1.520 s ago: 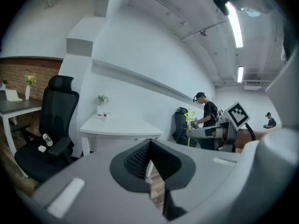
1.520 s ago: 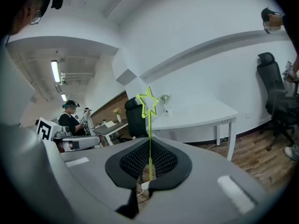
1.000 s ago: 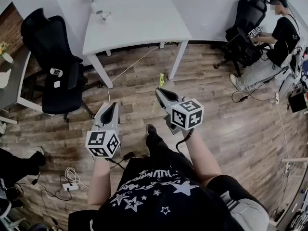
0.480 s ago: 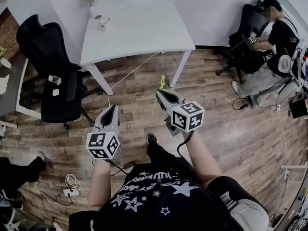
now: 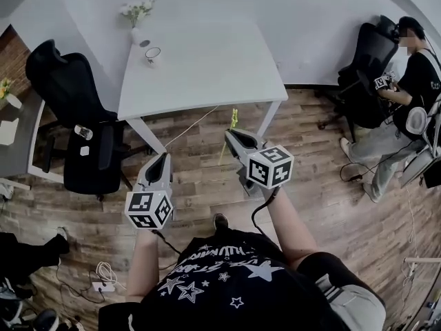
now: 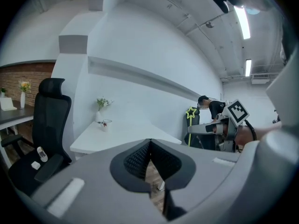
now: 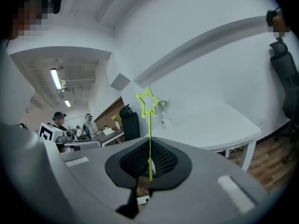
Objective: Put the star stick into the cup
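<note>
Standing upright, the star stick (image 7: 150, 129) is pinched between the right tool's (image 7: 149, 164) jaws; the left tool (image 6: 149, 149) is closed on nothing. The cup (image 5: 152, 52) is seen on the white desk (image 5: 207, 67), well apart.

The star stick (image 7: 150, 139) was yellow-green, the table (image 5: 200, 61) white, the office chair (image 5: 69, 88) black. The floor (image 5: 324, 185) showed brown wood-grain planks; the person's shirt (image 5: 227, 281) was black with white stars.

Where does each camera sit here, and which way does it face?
Head view: on the head, steeply down at white table; forearms, left tongs, right tongs.
Left gripper view: on left tongs, toward table and cup; shut jaws.
Right gripper view: on right tongs, toward table; jaws clamp star stick.
Shared: table, cup, star stick.
</note>
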